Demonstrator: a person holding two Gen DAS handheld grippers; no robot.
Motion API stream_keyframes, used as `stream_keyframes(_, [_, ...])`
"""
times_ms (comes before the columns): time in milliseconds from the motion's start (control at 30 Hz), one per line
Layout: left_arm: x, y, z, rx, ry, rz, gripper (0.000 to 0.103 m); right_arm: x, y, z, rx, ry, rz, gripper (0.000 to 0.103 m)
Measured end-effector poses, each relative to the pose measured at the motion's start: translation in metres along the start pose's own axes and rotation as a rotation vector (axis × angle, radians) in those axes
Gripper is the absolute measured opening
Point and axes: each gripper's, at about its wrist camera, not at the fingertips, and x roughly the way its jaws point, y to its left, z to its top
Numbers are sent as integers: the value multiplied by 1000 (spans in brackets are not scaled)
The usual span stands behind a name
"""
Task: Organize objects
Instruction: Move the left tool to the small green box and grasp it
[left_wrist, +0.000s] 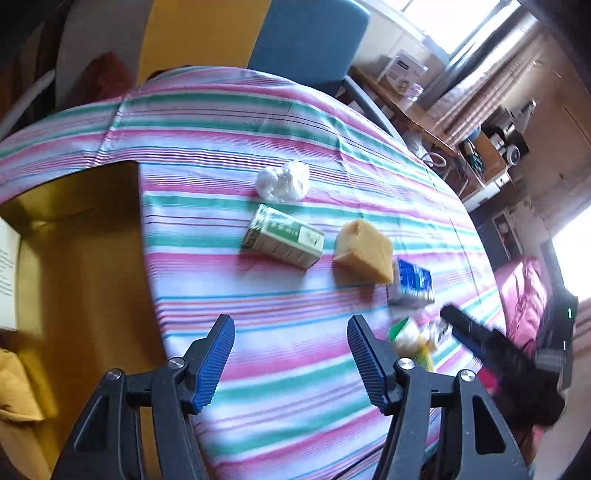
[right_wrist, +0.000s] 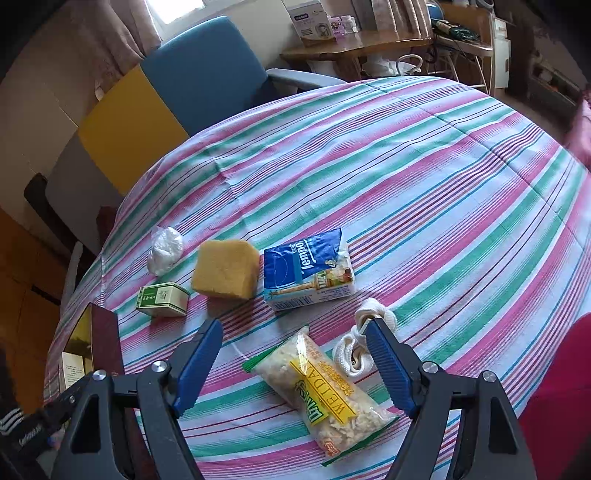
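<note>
Tablecloth (right_wrist: 406, 177): woven striped cloth, matt, faint creases. Sponge (right_wrist: 226, 268): porous yellow foam, rough. Tissue pack (right_wrist: 308, 267): glossy printed plastic wrap. Snack bag (right_wrist: 325, 391): clear shiny film. Small box (right_wrist: 163, 299): smooth printed card. White wad (right_wrist: 165, 250): crinkled thin plastic. Rope (right_wrist: 354, 350): braided white cord. Gripper pads (right_wrist: 388, 365): ribbed blue rubber on matt black plastic, metal screws.

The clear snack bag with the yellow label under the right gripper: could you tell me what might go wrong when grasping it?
The clear snack bag with the yellow label looks slippery and soft, so the right gripper may crush its contents or lose it. The white cord beside one finger could snag.
</note>
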Motion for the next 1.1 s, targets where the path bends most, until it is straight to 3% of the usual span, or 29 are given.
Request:
stream_keyframes(200, [51,-16,28,-70,42,39,65,-2,2,0,-9,-3,35,81])
stream_keyframes(400, [83,-4,48,-197,49,66,75,-1,-2,2,21,7,75,82])
stream_keyframes(533, [96,2,60,-228,42,101,75,1,-2,2,22,15,96,82])
stream_keyframes(800, [114,-17,74,-76,40,218,73,1,-3,2,34,20,115,82])
stream_keyframes(833, [114,-19,73,-49,38,234,71,1,-2,1,28,22,113,82])
stream_keyframes(967, [108,-21,58,58,6,286,33,2,2,0,-1,28,102,82])
stream_keyframes(1100, [94,-14,40,110,2,273,31,8,10,-3,-56,51,55,79])
